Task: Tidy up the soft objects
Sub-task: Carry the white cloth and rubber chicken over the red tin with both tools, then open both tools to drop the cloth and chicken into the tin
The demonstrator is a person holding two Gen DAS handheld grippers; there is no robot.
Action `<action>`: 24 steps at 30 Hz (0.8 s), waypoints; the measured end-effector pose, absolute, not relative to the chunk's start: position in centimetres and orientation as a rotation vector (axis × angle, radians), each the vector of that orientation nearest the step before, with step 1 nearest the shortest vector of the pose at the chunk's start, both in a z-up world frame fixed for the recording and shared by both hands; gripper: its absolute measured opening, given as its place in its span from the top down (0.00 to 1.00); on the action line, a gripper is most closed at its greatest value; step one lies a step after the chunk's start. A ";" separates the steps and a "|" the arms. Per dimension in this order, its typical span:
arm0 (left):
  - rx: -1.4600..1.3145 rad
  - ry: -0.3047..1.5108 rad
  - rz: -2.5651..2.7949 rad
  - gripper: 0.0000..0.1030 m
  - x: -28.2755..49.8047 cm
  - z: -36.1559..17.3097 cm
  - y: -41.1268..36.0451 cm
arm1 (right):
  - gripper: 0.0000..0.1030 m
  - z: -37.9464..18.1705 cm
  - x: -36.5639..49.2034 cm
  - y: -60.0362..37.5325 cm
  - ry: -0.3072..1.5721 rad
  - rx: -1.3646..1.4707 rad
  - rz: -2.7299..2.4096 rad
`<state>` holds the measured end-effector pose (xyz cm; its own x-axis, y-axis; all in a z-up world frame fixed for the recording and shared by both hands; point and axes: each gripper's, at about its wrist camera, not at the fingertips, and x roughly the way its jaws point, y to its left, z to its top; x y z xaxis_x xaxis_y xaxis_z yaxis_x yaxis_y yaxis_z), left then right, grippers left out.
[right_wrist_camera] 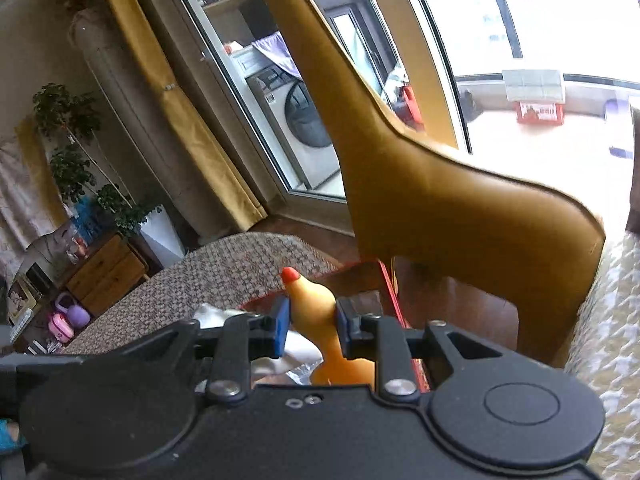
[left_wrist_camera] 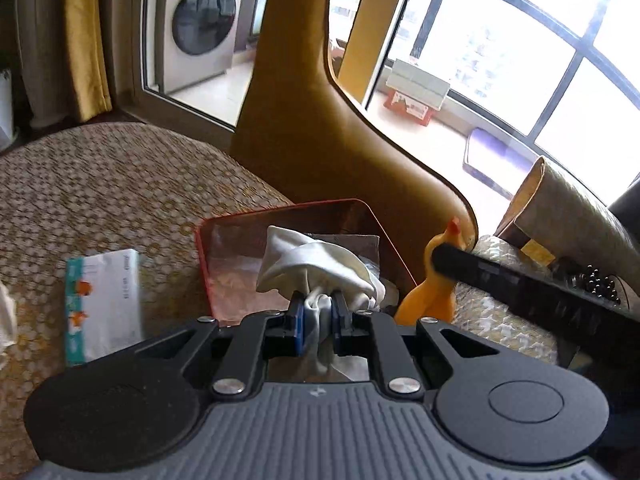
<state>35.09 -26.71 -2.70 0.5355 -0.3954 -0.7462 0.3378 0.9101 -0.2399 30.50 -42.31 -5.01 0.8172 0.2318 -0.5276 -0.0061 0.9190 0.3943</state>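
Nearest our lens in the left wrist view, the left hand-held gripper [left_wrist_camera: 317,312] has its blue pads pinched nearly together on a bunched white cloth [left_wrist_camera: 320,264]. Most of the cloth billows up beyond the pads, over the near edge of a translucent red tray [left_wrist_camera: 240,248], and a short tail of it hangs back toward us between the fingers. The tray sits on a sofa seat with a woven honeycomb cover [left_wrist_camera: 120,184]. At nine o'clock from the tray, a soft tissue pack [left_wrist_camera: 104,304] printed with teal and orange lies flat on the same cover, close beside the tray without touching it.

At three o'clock from the cloth we see a yellow rubber chicken [left_wrist_camera: 430,280] with a red comb, upright just beside the tray's right edge. The black finger of the right hand-held gripper crosses its neck.

In the right wrist view, the right hand-held gripper [right_wrist_camera: 310,318] is partly closed, and both pads press the neck of the chicken [right_wrist_camera: 312,300]. Its head points to eleven o'clock. Part of the cloth [right_wrist_camera: 216,314] shows at nine o'clock from the chicken. A mustard leather armrest [right_wrist_camera: 440,208] rises behind the tray [right_wrist_camera: 388,280].
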 end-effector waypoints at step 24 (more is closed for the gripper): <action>-0.012 0.977 -0.460 0.88 38.6 -8.4 -28.4 | 0.76 -8.4 34.0 -42.5 0.714 0.381 0.094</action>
<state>38.58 -28.39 -8.41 0.4715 -0.3808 -0.7954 0.3703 0.9041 -0.2133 34.01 -42.53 -8.39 0.7548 0.2124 -0.6206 0.0451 0.9270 0.3722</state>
